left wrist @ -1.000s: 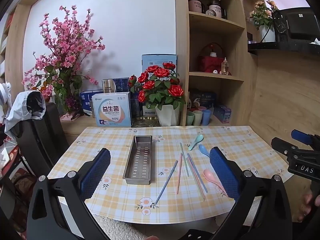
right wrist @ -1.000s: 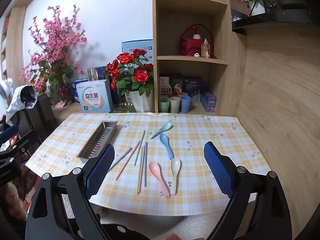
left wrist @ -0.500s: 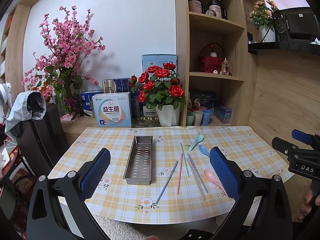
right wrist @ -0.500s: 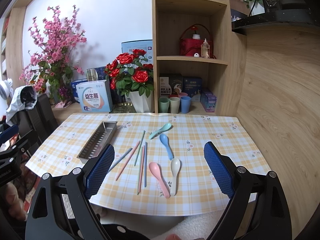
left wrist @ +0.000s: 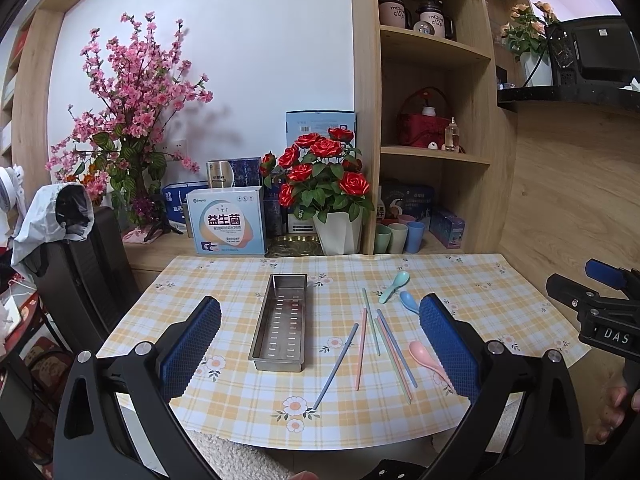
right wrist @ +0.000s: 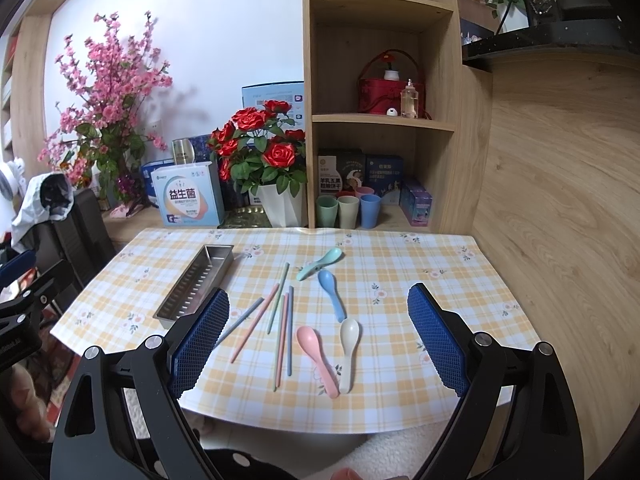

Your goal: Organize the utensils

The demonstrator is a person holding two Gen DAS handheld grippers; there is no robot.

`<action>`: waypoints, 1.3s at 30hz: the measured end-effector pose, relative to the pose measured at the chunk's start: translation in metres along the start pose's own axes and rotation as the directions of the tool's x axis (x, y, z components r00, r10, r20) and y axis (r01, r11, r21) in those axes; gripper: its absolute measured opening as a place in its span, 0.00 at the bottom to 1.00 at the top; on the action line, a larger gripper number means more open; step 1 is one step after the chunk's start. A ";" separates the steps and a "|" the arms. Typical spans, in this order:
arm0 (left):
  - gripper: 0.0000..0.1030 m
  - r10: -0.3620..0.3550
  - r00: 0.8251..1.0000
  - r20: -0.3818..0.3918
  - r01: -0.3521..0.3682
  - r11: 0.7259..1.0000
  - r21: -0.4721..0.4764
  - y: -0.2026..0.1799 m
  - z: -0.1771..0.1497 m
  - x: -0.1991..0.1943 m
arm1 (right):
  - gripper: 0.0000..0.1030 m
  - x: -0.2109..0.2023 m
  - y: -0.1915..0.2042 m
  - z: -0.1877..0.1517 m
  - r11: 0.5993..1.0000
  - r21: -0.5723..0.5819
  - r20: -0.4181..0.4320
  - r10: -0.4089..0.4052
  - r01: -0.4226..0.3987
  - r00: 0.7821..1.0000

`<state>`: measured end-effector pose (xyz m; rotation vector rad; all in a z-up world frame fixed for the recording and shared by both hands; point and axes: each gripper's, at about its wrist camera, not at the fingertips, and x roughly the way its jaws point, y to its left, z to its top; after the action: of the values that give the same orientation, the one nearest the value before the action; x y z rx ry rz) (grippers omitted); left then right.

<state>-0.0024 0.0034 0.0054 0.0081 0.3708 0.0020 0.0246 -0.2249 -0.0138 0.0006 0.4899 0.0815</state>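
While the utensils lie loose on the checked tablecloth (right wrist: 420, 280), nothing of them is inside the metal tray (left wrist: 282, 318), which sits lengthwise on the left part of the table with its perforated floor bare. Just right of the tray, a group of pastel chopsticks (right wrist: 280, 320) is spread in a loose fan, some blue, some pink, some green, mostly lying near one another and pointing roughly away from the near edge. Farther right are four spoons: a teal spoon (right wrist: 320, 264) toward the back, a blue spoon (right wrist: 332, 290) just in front of it, and at the near side a pink spoon (right wrist: 316, 354) and a white spoon (right wrist: 348, 350) side by side, their handles close together. The left gripper (left wrist: 320, 344) hangs above the near edge of the table, its jaws spread wide with nothing between the blue pads, framing the tray and chopsticks. The right gripper (right wrist: 318, 340) is likewise spread wide and holds nothing, hovering over the near edge with the spoons and chopsticks between its fingers. Behind the table stand a pot of red roses (left wrist: 328, 184), a pink blossom branch (left wrist: 128, 120), boxes, and wooden shelves (right wrist: 380, 120) with three cups (right wrist: 348, 210) at the bottom.
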 end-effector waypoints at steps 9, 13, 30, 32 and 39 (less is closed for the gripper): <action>0.94 0.000 1.000 0.001 0.000 1.000 0.000 0.005 0.001 0.001 | 0.85 0.000 0.001 0.000 1.000 0.001 0.000 0.001 -0.001 1.000; 0.94 0.000 1.000 0.002 0.000 1.000 0.000 0.006 0.002 0.001 | 0.85 0.000 0.001 0.000 1.000 0.000 0.001 0.001 -0.001 1.000; 0.94 0.000 1.000 0.000 0.000 1.000 -0.001 0.010 0.005 -0.003 | 0.85 0.001 0.000 0.000 1.000 0.001 0.000 0.001 -0.001 1.000; 0.94 0.000 1.000 0.000 0.000 1.000 -0.001 0.009 0.004 -0.002 | 0.85 0.001 0.000 0.000 1.000 0.001 0.001 0.001 -0.001 1.000; 0.94 0.000 1.000 -0.005 0.000 1.000 -0.001 0.008 -0.002 0.001 | 0.85 0.001 -0.001 0.000 1.000 0.000 0.001 0.001 -0.001 1.000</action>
<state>-0.0025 0.0110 0.0036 0.0076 0.3755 0.0024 0.0257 -0.2254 -0.0148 0.0012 0.4891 0.0825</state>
